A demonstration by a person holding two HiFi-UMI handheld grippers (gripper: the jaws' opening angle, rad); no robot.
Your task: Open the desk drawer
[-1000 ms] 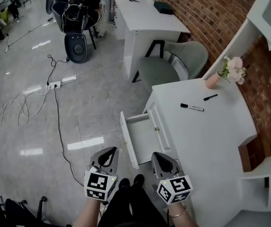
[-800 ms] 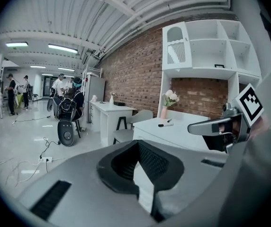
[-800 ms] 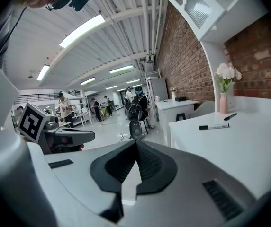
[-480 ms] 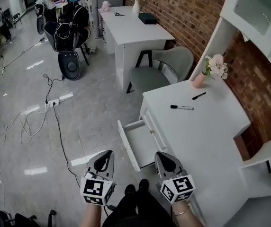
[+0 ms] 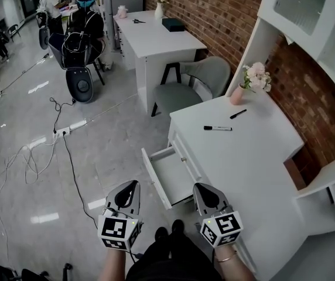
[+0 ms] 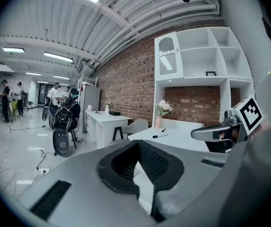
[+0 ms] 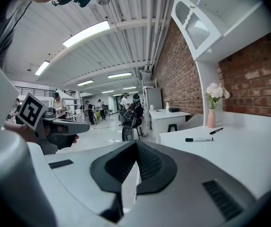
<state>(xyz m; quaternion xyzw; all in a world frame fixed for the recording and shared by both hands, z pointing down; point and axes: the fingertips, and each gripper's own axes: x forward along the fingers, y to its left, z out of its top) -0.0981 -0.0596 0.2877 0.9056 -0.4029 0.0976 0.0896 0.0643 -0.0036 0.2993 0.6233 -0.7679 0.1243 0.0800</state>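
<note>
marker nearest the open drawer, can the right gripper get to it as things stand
Probably yes. The right gripper hangs by the near edge of the desktop, and only bare surface lies between gripper and marker. Its jaws are shut, so they must open first.

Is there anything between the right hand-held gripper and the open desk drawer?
Nothing visible does. The right hand-held gripper, shut and empty, hangs close beside the desk drawer, which already stands pulled out.

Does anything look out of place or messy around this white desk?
Nothing spilled or damaged. The drawer stands pulled open, a marker and a pen lie loose on the desk, and cables trail across the floor.
</note>
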